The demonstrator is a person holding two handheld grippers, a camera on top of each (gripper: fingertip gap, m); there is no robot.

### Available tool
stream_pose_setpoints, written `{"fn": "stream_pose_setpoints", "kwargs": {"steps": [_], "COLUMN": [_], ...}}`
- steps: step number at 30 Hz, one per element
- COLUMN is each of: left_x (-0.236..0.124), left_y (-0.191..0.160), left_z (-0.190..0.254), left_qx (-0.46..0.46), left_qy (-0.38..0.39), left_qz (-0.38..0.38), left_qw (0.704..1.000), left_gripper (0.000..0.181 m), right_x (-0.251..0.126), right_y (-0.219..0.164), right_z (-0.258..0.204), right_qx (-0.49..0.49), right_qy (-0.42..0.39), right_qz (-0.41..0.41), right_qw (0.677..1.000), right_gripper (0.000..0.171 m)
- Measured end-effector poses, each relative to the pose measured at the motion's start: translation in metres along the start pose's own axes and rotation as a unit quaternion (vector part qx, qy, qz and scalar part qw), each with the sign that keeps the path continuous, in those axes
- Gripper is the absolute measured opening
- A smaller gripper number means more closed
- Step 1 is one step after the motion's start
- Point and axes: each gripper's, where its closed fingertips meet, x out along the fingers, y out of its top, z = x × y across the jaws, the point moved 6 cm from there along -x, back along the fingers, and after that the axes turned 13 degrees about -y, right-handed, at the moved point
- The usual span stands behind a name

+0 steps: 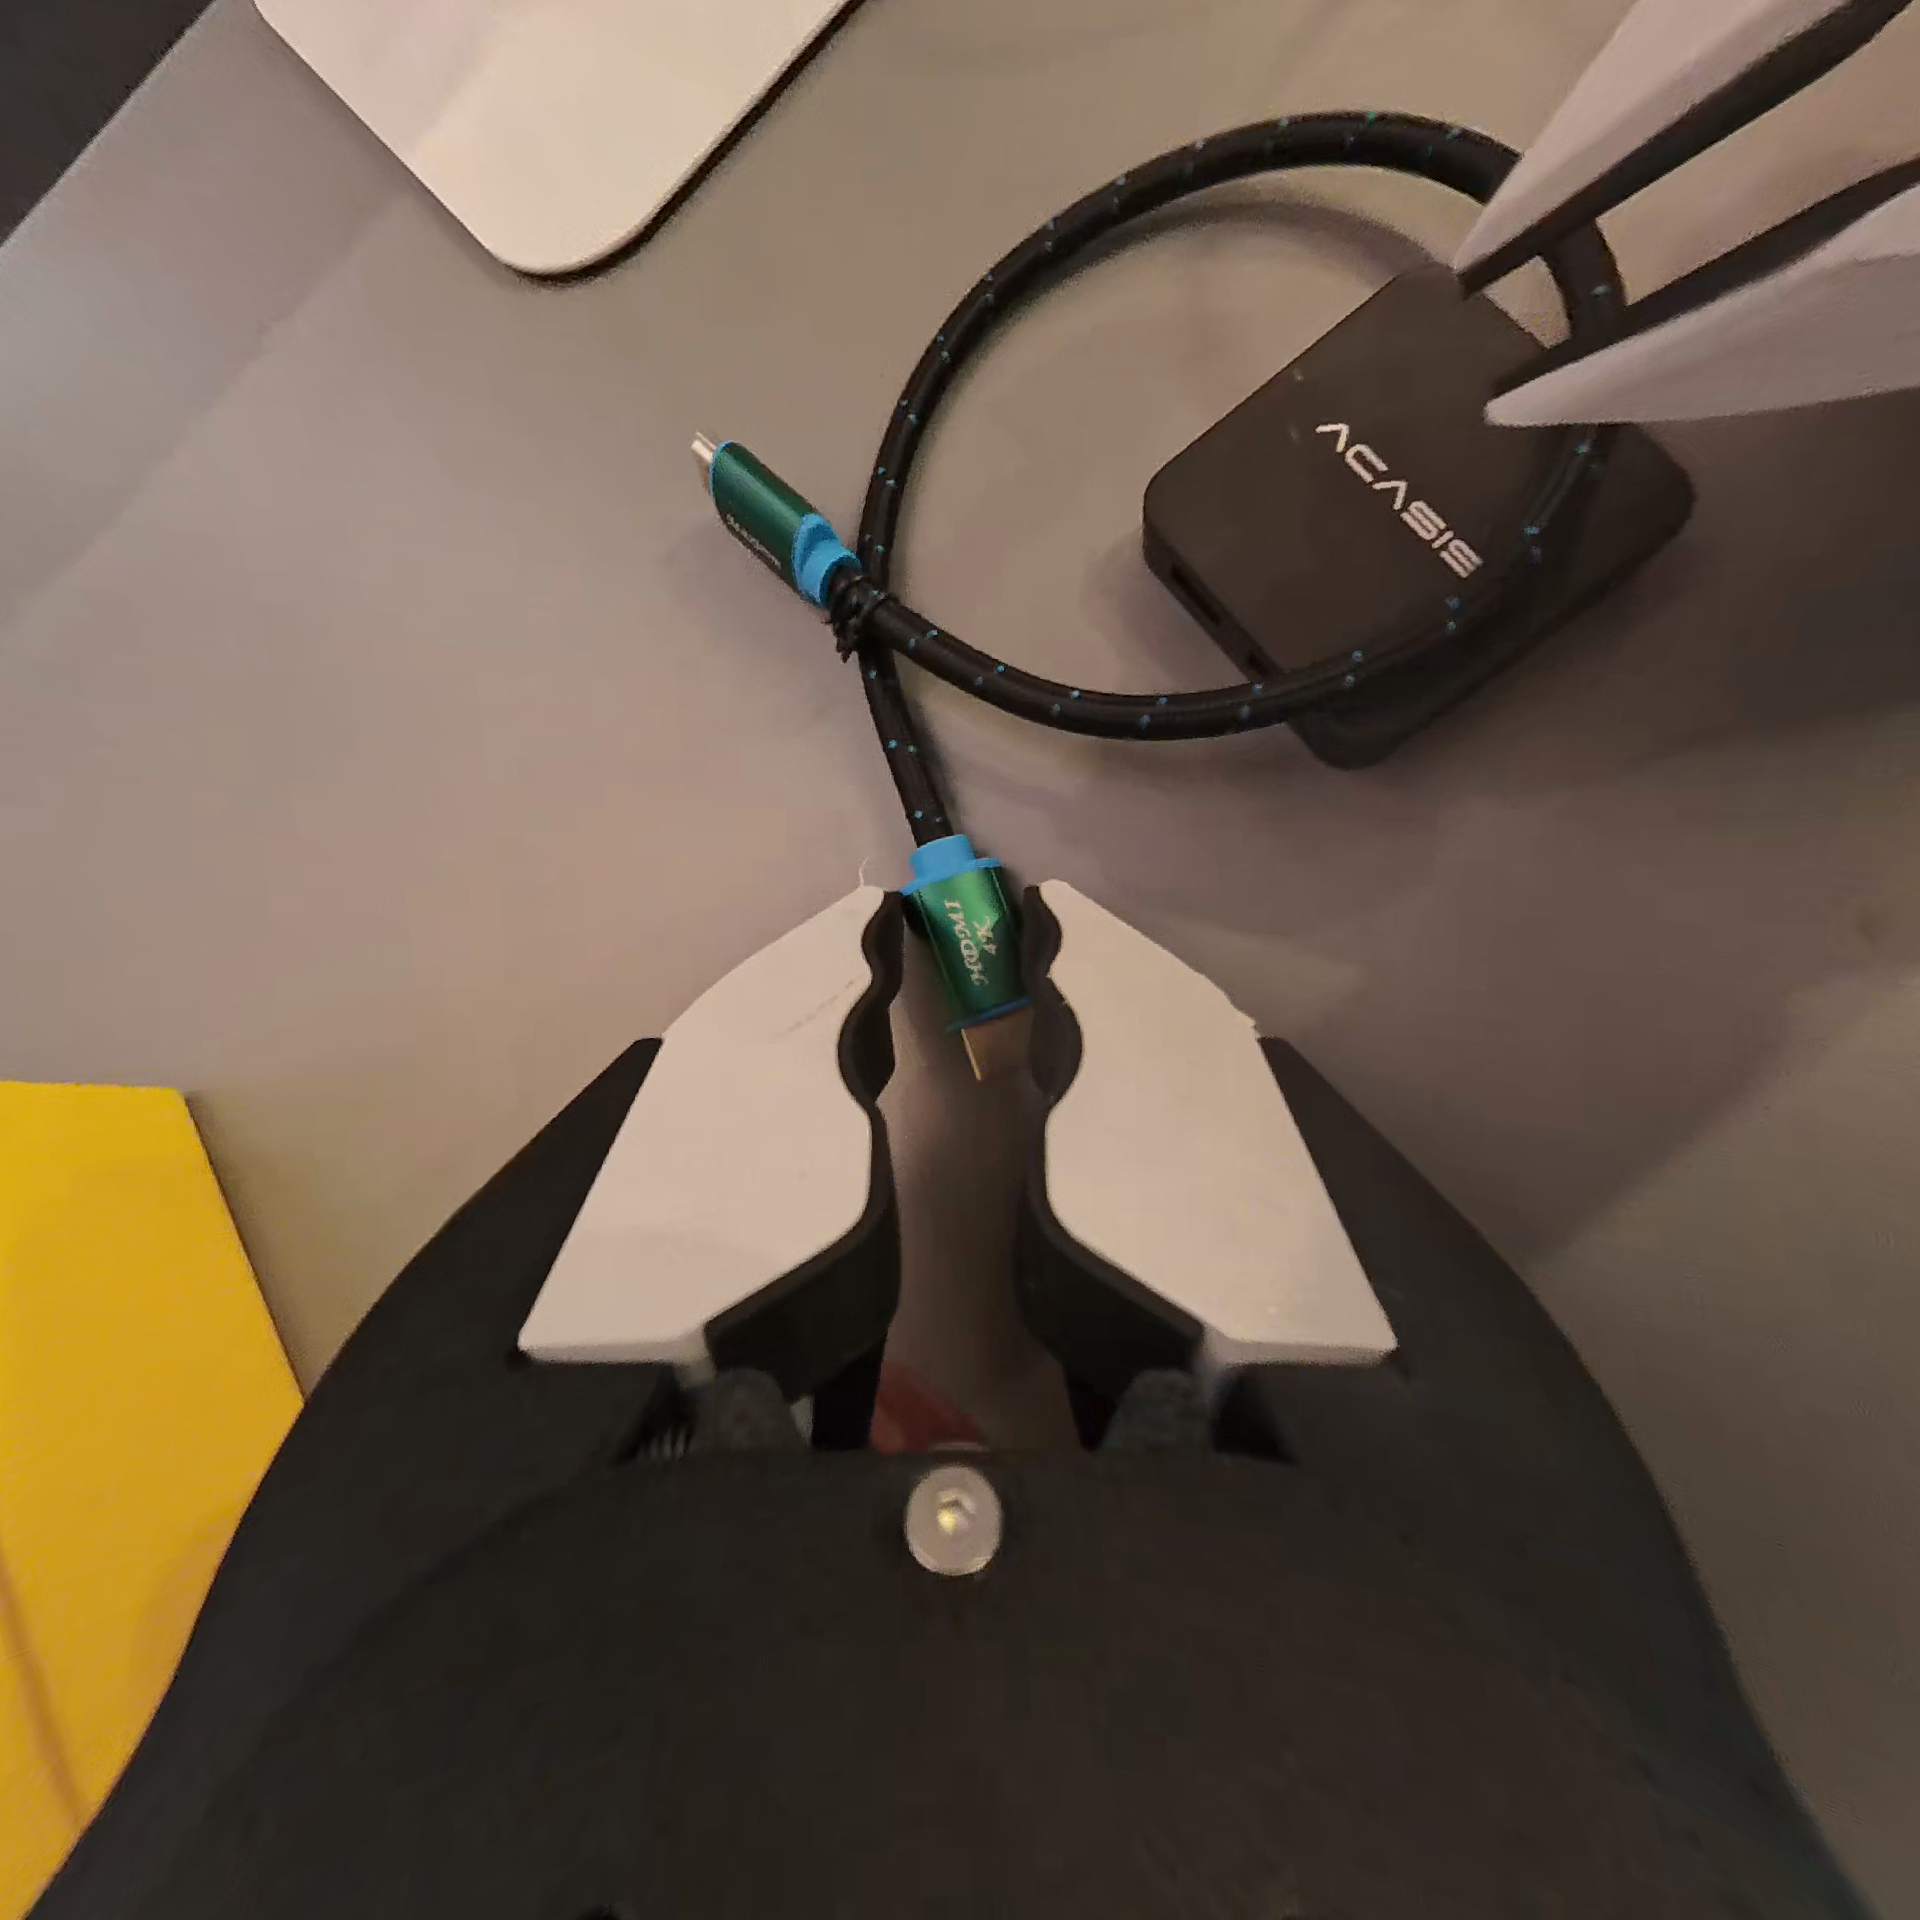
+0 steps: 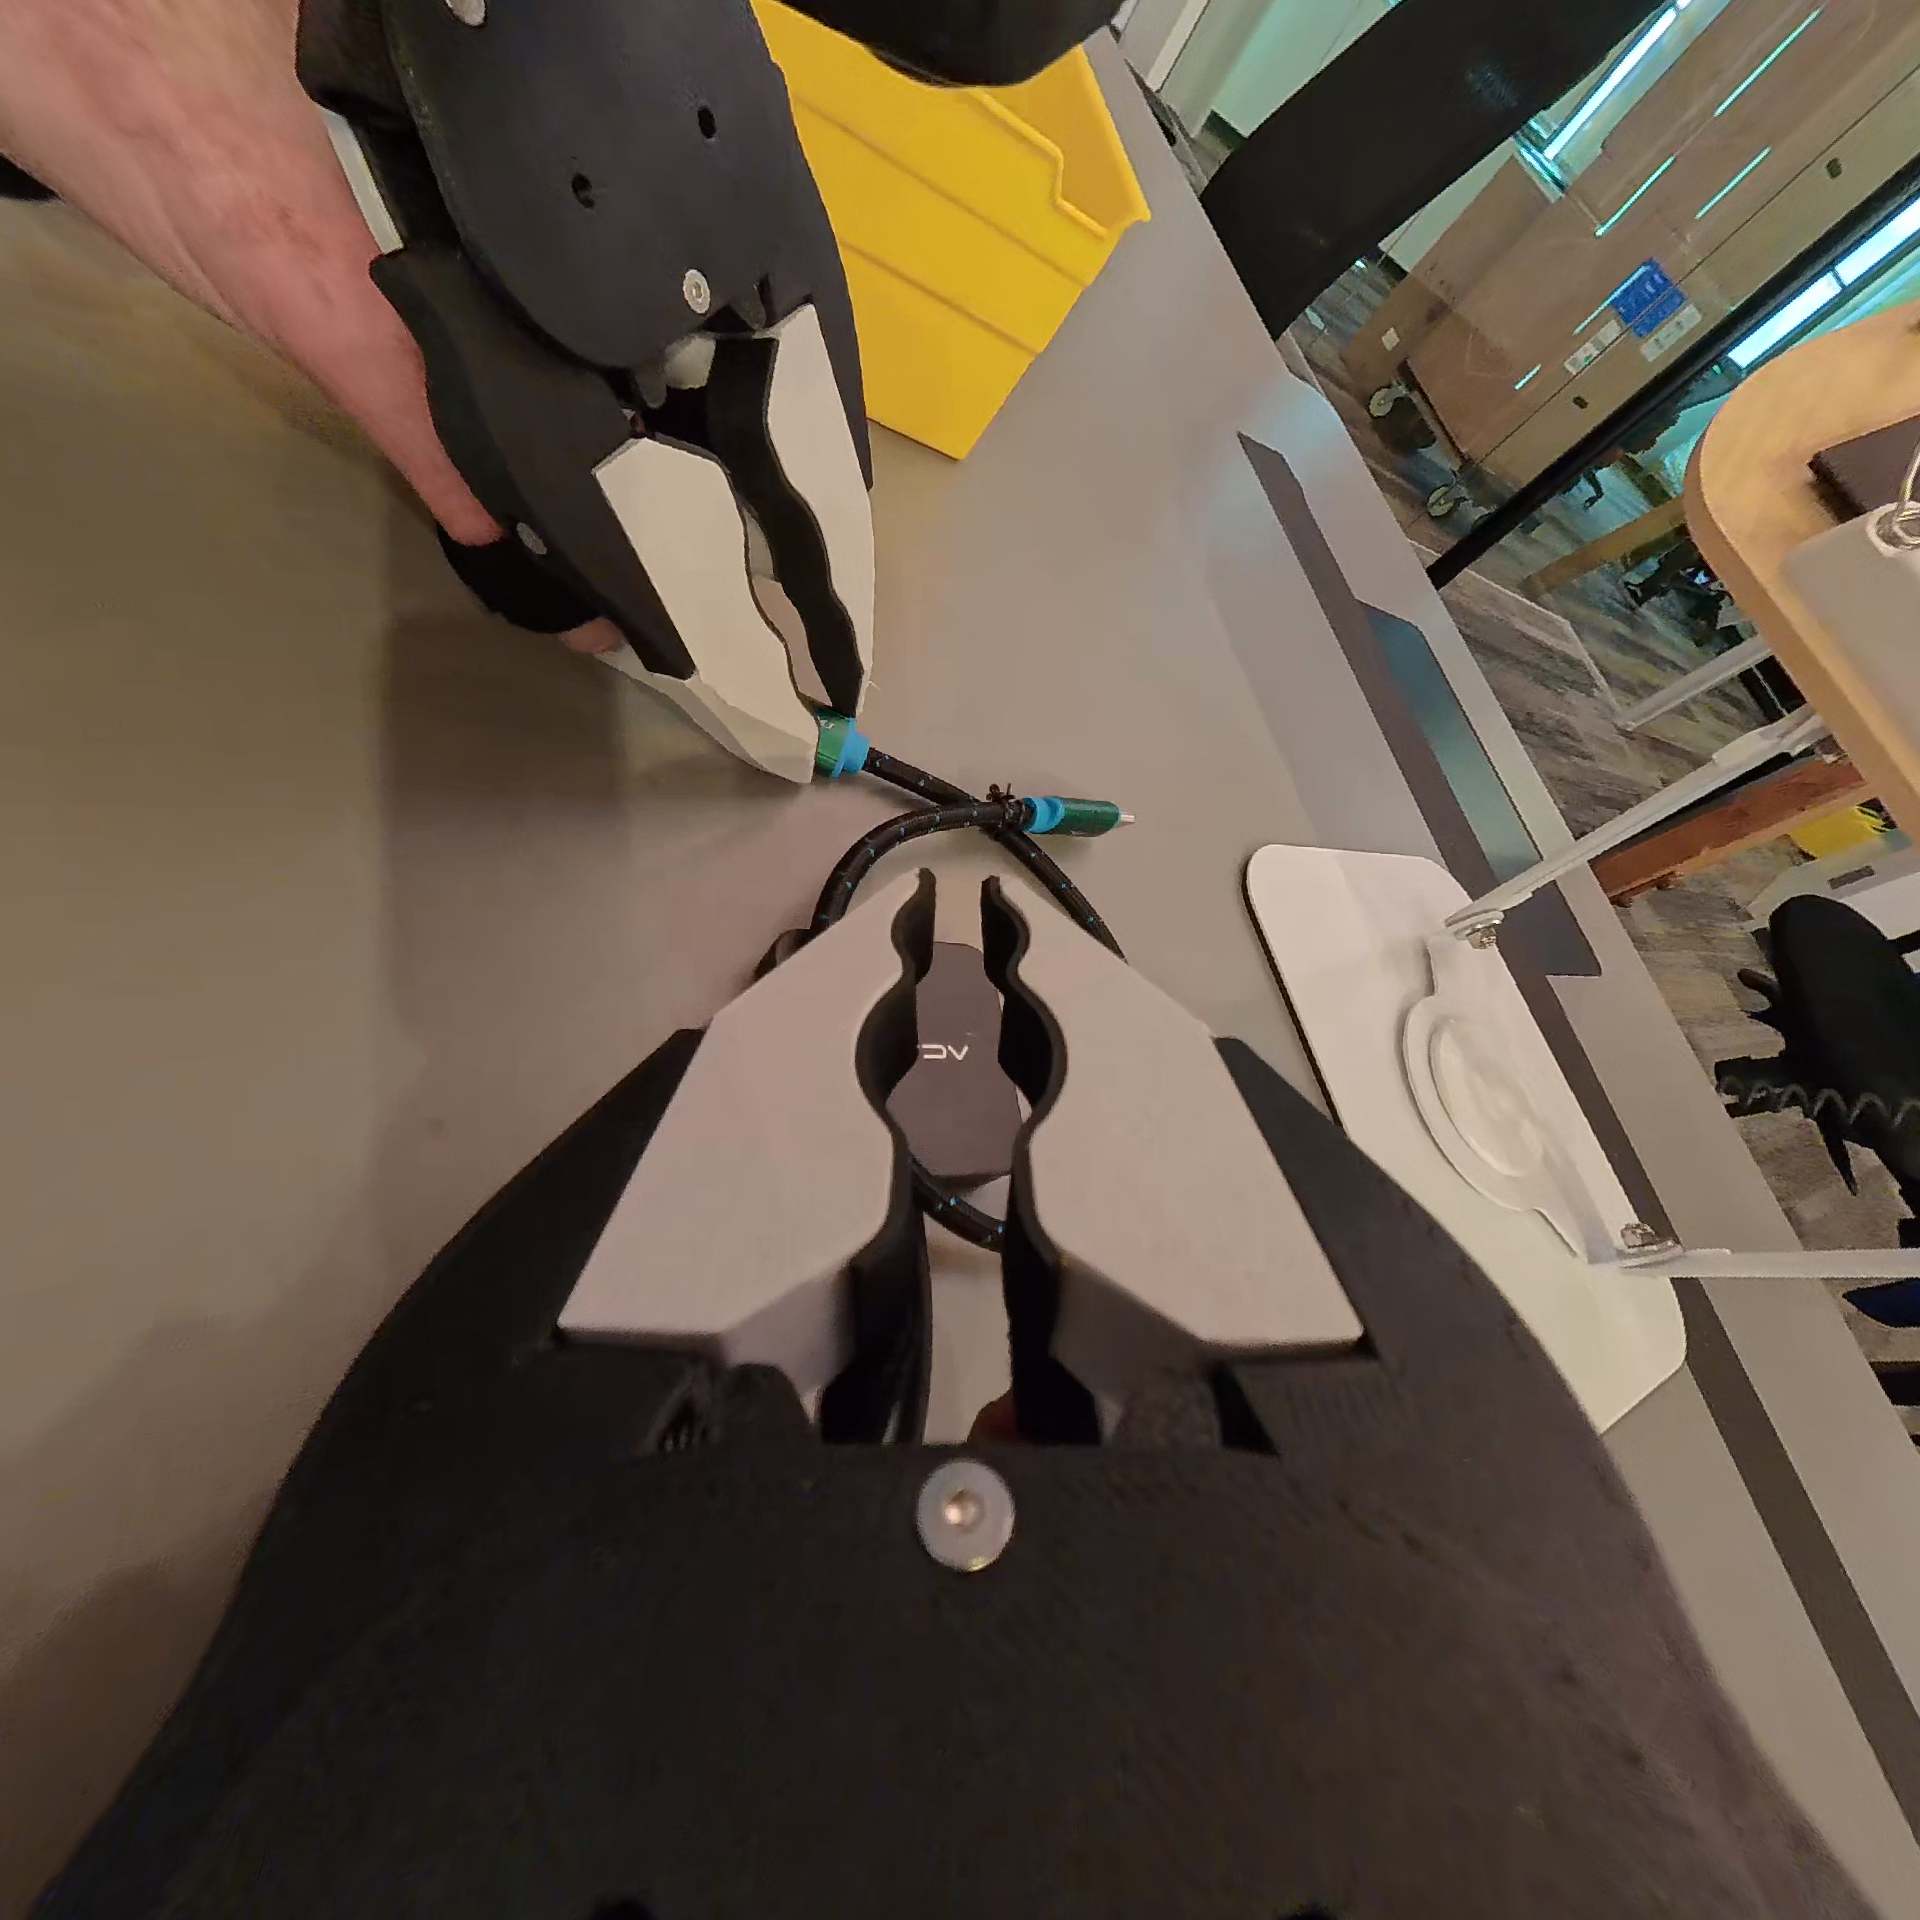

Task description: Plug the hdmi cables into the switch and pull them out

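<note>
Our left gripper (image 1: 961, 914) pinches the green HDMI plug (image 1: 964, 961) low over the counter (image 1: 416, 727); its stiff braided cable (image 1: 935, 416) loops around the light black switch (image 1: 1392, 520), which our right gripper (image 2: 958, 883), narrowly parted, presses down. We'd grip the rigid, perhaps slippery metal shell.

The right gripper's fingers (image 2: 831, 1091) hide most of the switch (image 2: 951, 1101).
</note>
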Motion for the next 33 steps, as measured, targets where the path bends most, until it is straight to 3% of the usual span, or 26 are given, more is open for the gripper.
{"fn": "stream_pose_setpoints", "kwargs": {"steps": [1, 6, 8, 12, 14, 18, 21, 24, 26, 29, 33], "left_x": [0.000, -0.007, -0.012, -0.023, -0.029, -0.039, -0.059, -0.078, -0.084, -0.092, -0.104], "left_y": [-0.001, -0.001, 0.001, 0.012, 0.017, 0.019, 0.024, 0.026, 0.027, 0.026, 0.024], "left_z": [0.000, -0.001, -0.001, 0.005, 0.009, 0.013, 0.015, 0.013, 0.016, 0.019, 0.028], "left_qx": [-0.001, -0.024, -0.032, -0.053, -0.061, -0.063, -0.066, -0.082, -0.112, -0.155, -0.215], "left_qy": [0.002, 0.003, 0.001, -0.027, -0.039, -0.053, -0.096, -0.149, -0.217, -0.295, -0.447], "left_qz": [0.006, 0.036, 0.045, 0.071, 0.084, 0.098, 0.156, 0.167, 0.167, 0.203, 0.269], "left_qw": [1.000, 0.999, 0.998, 0.996, 0.994, 0.992, 0.981, 0.971, 0.955, 0.920, 0.826], "left_gripper": [0.021, 0.020, 0.020, 0.019, 0.019, 0.019, 0.022, 0.032, 0.044, 0.047, 0.050], "right_x": [0.000, 0.000, 0.003, 0.020, 0.027, 0.021, 0.008, -0.003, -0.008, -0.016, -0.034], "right_y": [0.000, 0.005, 0.006, -0.005, -0.009, 0.000, 0.009, 0.017, 0.020, 0.026, 0.041], "right_z": [0.000, -0.012, -0.020, -0.025, -0.025, -0.019, -0.008, -0.002, -0.001, 0.002, 0.001], "right_qx": [0.002, 0.002, -0.019, -0.096, -0.115, -0.087, -0.058, -0.041, -0.037, -0.026, -0.018], "right_qy": [0.002, 0.041, 0.049, -0.009, -0.035, -0.039, -0.042, -0.037, -0.031, -0.029, -0.001], "right_qz": [0.001, 0.000, -0.009, -0.073, -0.091, -0.056, -0.002, 0.041, 0.064, 0.097, 0.170], "right_qw": [1.000, 0.999, 0.999, 0.993, 0.989, 0.994, 0.997, 0.998, 0.997, 0.994, 0.985], "right_gripper": [0.008, 0.038, 0.042, 0.024, 0.002, 0.001, 0.000, 0.000, 0.000, 0.000, 0.000]}}
